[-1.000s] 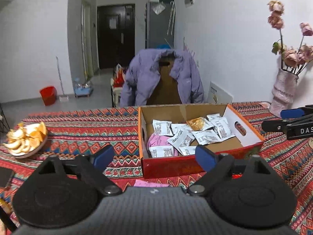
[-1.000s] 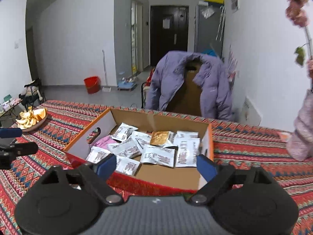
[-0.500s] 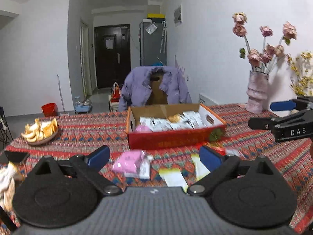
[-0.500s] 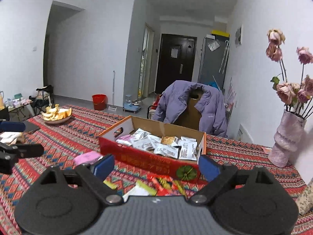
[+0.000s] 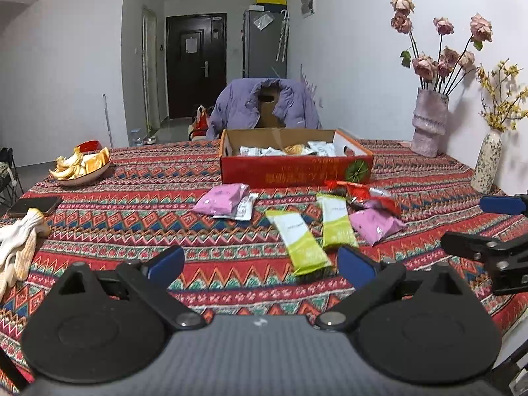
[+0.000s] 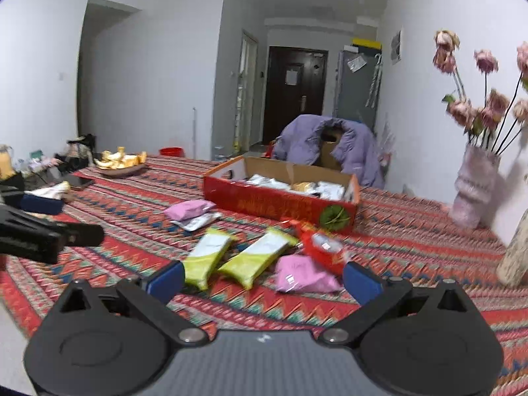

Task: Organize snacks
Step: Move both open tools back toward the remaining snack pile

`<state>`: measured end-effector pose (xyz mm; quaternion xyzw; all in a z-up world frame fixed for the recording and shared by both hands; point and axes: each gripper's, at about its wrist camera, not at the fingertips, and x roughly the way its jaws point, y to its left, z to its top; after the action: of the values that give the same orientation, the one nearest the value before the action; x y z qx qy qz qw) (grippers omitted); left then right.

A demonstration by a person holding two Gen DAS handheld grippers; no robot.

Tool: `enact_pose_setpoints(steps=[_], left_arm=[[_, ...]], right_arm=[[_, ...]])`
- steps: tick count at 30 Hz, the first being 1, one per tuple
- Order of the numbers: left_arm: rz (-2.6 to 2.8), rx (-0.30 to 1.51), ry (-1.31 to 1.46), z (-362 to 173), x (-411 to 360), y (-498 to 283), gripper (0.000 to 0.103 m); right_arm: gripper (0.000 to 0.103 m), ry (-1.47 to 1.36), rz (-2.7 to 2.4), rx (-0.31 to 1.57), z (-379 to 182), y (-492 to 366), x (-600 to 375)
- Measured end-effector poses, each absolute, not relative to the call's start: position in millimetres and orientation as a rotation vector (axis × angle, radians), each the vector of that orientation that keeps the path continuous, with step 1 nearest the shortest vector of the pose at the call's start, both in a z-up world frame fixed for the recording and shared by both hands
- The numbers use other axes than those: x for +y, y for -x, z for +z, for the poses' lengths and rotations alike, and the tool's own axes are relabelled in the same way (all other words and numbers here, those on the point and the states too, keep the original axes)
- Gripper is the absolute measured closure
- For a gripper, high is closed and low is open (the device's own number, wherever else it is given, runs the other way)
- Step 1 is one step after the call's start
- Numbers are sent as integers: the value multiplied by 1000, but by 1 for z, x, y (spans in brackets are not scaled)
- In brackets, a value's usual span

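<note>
A red cardboard box (image 5: 297, 170) (image 6: 280, 203) with several white packets inside stands mid-table. In front of it lie loose snacks: two green packets (image 5: 298, 239) (image 6: 206, 255), a pink packet (image 5: 222, 198) (image 6: 188, 209) on a white one, another pink packet (image 5: 376, 224) (image 6: 303, 274), and red packets (image 5: 356, 191) (image 6: 321, 247). My left gripper (image 5: 260, 264) is open and empty, above the near table edge. My right gripper (image 6: 262, 279) is open and empty, just short of the green and pink packets.
A patterned cloth covers the table (image 5: 132, 217). A plate of orange peels (image 5: 81, 168), a phone (image 5: 33, 204) and white gloves (image 5: 18, 241) lie at left. Two flower vases (image 5: 429, 122) (image 5: 486, 161) stand at right. A chair with a purple jacket (image 5: 264, 105) is behind the box.
Both grippers have pulled back from over the box toward the near side of the table. The loose packets in front of the box have come into view. Both stay open.
</note>
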<state>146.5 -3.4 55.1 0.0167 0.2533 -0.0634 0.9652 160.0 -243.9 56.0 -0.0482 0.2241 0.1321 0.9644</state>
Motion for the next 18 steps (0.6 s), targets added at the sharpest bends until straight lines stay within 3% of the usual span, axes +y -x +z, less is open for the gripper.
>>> enact_pose_setpoints(steps=[18], left_arm=[[-138,554,-35,44,1,-172,2]], right_arm=[[1,69,238,486,48,-187,-241]])
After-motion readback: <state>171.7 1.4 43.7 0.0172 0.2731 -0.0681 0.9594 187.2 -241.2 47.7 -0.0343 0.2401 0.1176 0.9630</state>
